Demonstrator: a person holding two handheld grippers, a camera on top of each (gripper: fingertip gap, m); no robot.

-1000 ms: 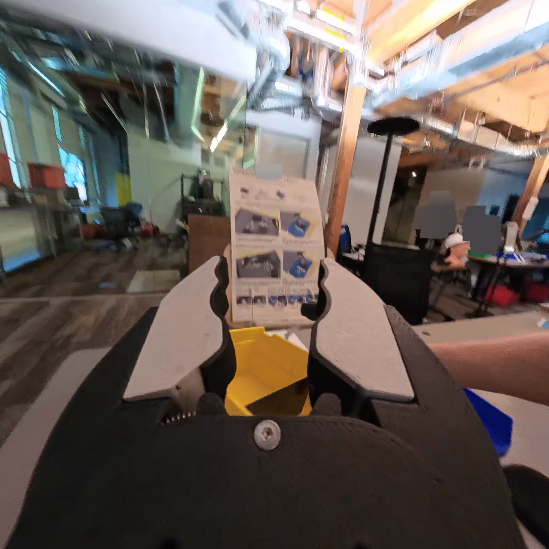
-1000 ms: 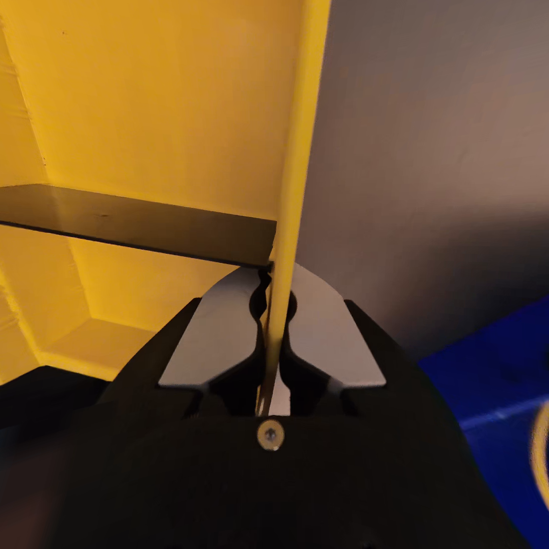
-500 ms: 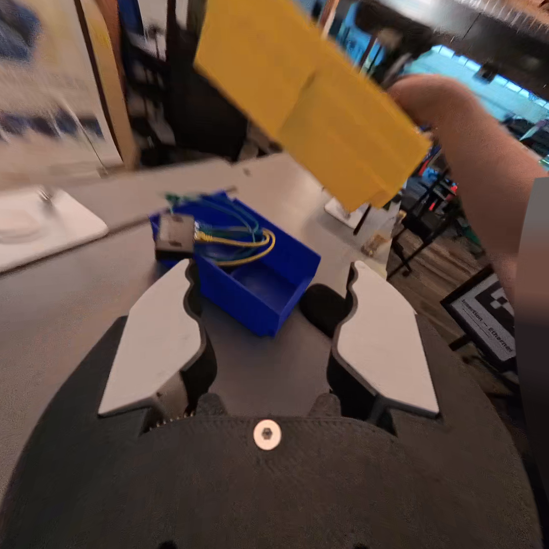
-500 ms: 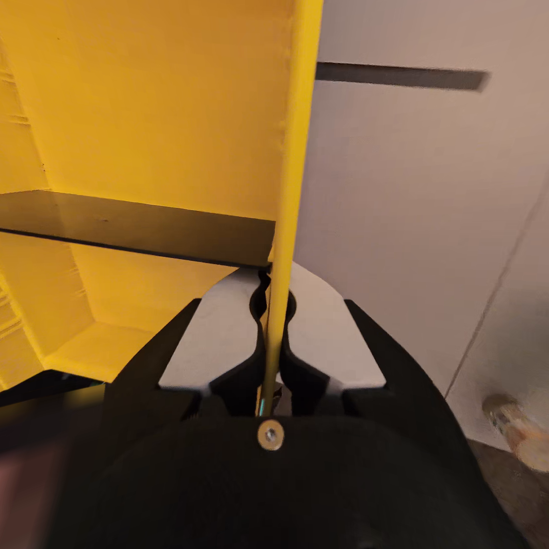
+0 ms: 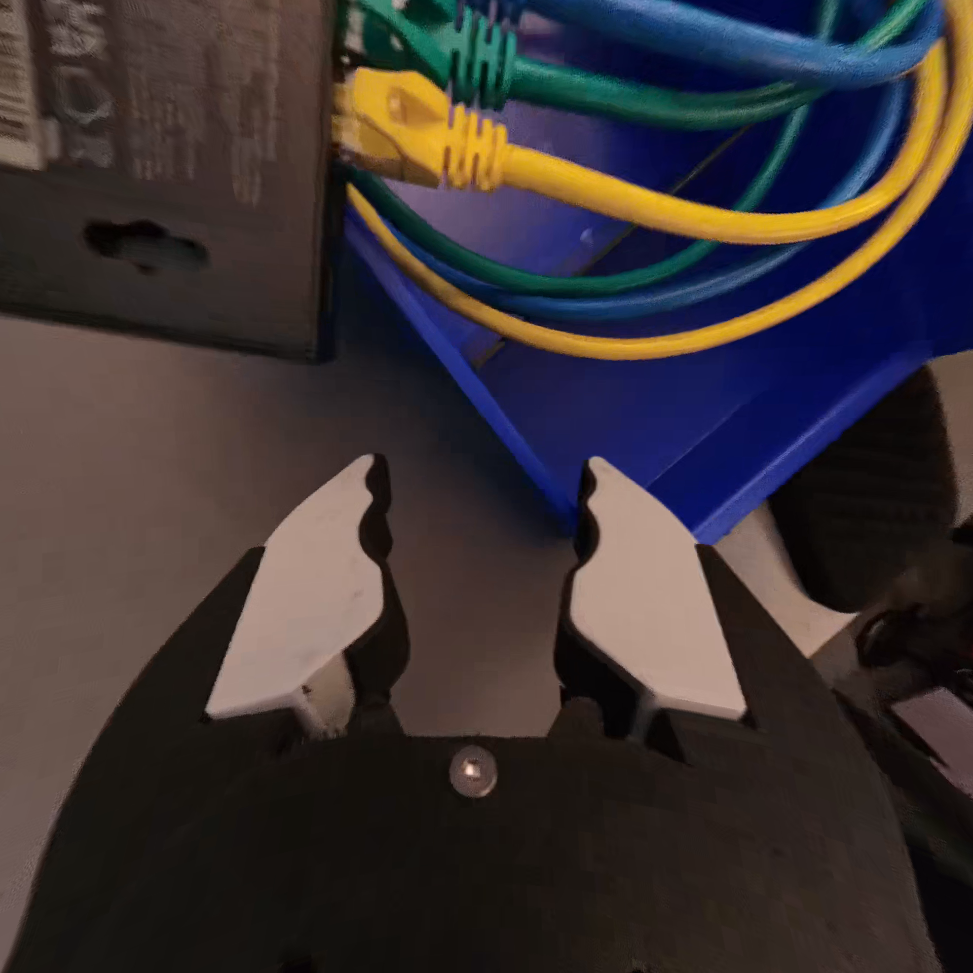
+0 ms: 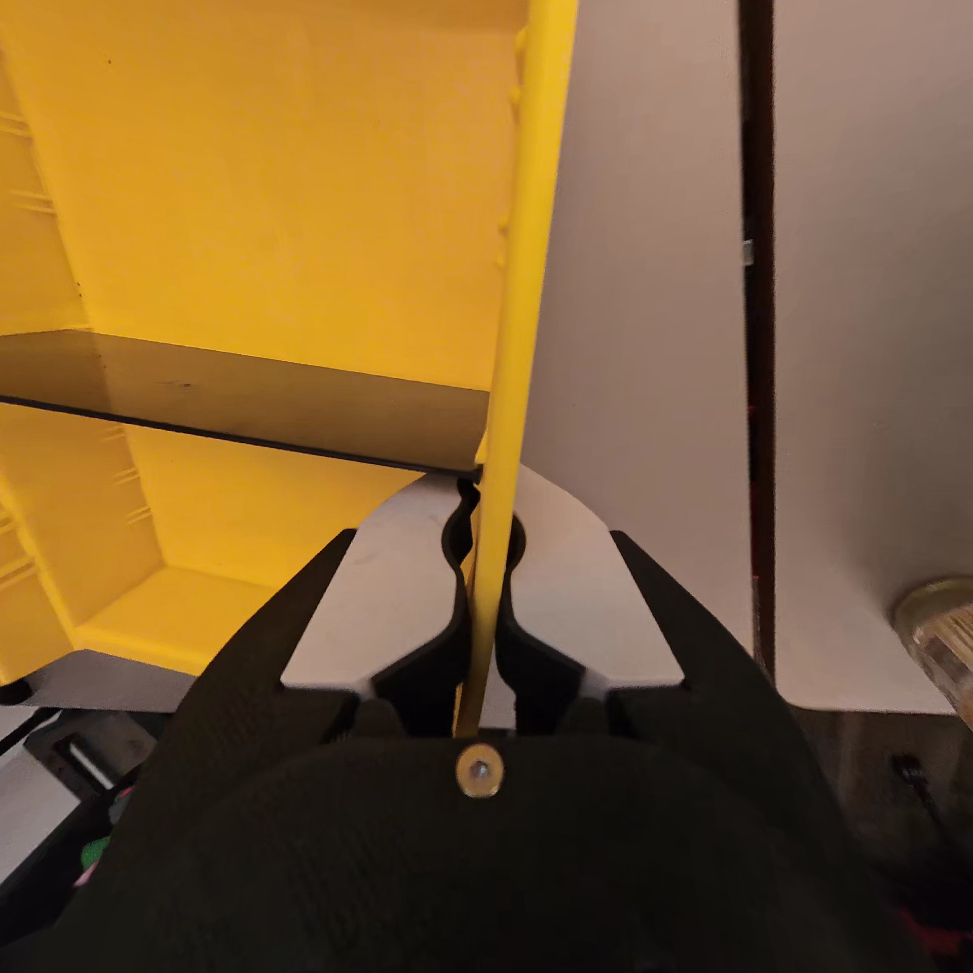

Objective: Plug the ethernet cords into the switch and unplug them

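Our left gripper (image 5: 482, 463) gapes empty before the boxy dark switch (image 5: 158, 158), where ribbed yellow (image 5: 421, 139) and green (image 5: 474, 52) plugs sit, cords looping into the blue bin (image 5: 684, 421). Our right gripper (image 6: 487, 487) pinches the smooth yellow bin's (image 6: 263, 184) thin wall.

A blue bin (image 5: 684, 421) on grey table (image 5: 158, 474) — elsewhere, a yellow bin (image 6: 289, 210) with dark divider (image 6: 237, 400).

Left wrist close over switch (image 5: 158, 158); right against bin (image 6: 263, 210).
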